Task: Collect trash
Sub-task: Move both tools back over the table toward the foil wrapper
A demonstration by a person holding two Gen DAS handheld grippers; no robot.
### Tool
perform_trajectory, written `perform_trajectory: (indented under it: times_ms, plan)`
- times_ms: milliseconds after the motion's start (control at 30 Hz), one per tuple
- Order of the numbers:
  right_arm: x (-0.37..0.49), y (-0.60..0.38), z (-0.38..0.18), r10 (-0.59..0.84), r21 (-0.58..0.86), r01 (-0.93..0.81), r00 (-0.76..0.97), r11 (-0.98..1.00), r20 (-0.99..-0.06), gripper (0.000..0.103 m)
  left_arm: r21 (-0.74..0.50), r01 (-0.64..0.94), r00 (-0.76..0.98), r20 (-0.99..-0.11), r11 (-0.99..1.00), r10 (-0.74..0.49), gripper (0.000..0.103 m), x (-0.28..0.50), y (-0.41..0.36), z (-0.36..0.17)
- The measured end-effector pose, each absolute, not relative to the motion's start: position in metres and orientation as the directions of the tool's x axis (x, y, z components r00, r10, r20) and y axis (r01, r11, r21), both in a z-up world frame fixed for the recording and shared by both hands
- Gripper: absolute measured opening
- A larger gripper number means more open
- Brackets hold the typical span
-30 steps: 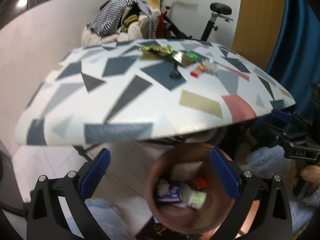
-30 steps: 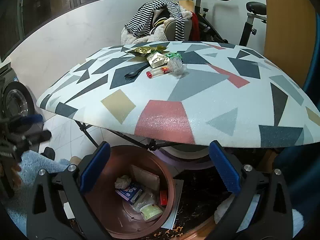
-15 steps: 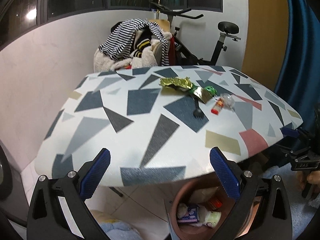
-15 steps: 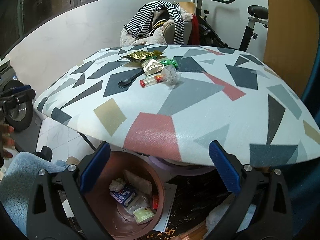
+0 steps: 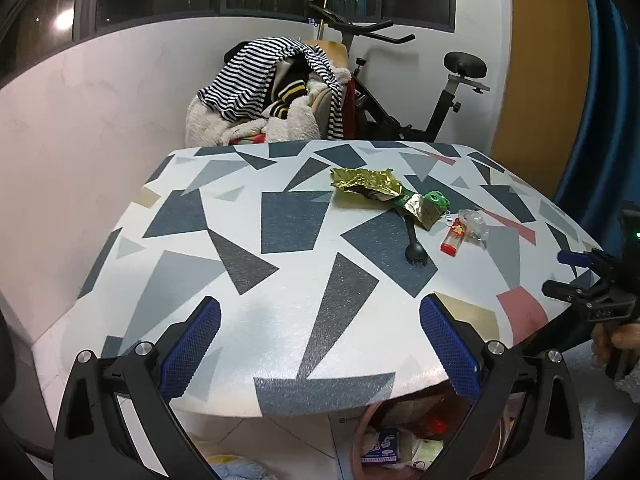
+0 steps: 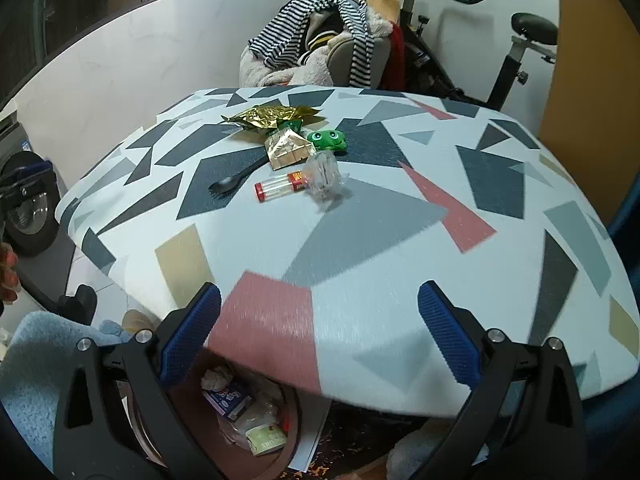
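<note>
A cluster of trash lies on the patterned table (image 5: 280, 320) (image 6: 360, 280): a crumpled gold wrapper (image 5: 364, 180) (image 6: 268, 116), a folded foil packet (image 5: 422, 209) (image 6: 288, 147), a black spork (image 5: 414, 246) (image 6: 234, 178), a red-capped clear tube (image 5: 453, 238) (image 6: 280, 188), crinkled clear plastic (image 5: 474, 224) (image 6: 324, 176) and a green frog toy (image 5: 437, 201) (image 6: 328, 139). My left gripper (image 5: 320, 348) is open over the table's near edge. My right gripper (image 6: 318, 344) is open too, with nothing between its fingers. A brown bin (image 5: 424, 444) (image 6: 240, 416) holding trash stands below the table.
A chair piled with striped clothes (image 5: 272, 92) (image 6: 320, 36) and an exercise bike (image 5: 440, 92) (image 6: 516, 48) stand behind the table. Blue curtain (image 5: 600, 120) hangs at the right. A light blue towel (image 6: 36, 360) lies on the floor at the left.
Both grippers have risen from below the table edge to above it, so the tabletop and trash now fill the views and the bin sits lower. Both stay open.
</note>
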State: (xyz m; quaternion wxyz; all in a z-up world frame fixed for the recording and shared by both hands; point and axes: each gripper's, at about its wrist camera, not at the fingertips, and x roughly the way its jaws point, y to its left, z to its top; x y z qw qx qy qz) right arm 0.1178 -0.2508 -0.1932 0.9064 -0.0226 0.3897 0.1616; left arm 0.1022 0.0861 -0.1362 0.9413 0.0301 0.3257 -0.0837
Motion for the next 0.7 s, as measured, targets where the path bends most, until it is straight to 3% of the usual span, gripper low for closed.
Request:
perform_trajectory:
  times_ms: [333,367,567,700]
  plan:
    - [0.173,-0.228,-0.194,0.307,0.114,-0.335,0.606,0.935,-0.734,0.095,-0.046,0.161,0.749,-0.644,0.986,-0.152,0.097,0.125,0.092,-0.15]
    - [0.182,-0.227,-0.193,0.31,0.118,-0.336,0.604,0.934,-0.734,0.086,-0.043,0.158,0.749,-0.646,0.987,-0.148,0.097,0.126,0.092,-0.151]
    - [0.23,-0.233,-0.197,0.357,0.245,-0.264,0.578,0.933,-0.734,0.062,-0.072,0.116,0.746,-0.652,0.991,-0.135,0.097,0.139,0.1,-0.152]
    - [0.253,-0.23,-0.206,0.368,0.286,-0.234,0.54,0.929,-0.757,0.052,-0.097,0.107,0.74,-0.657,0.99,-0.144,0.097,0.151,0.101,-0.15]
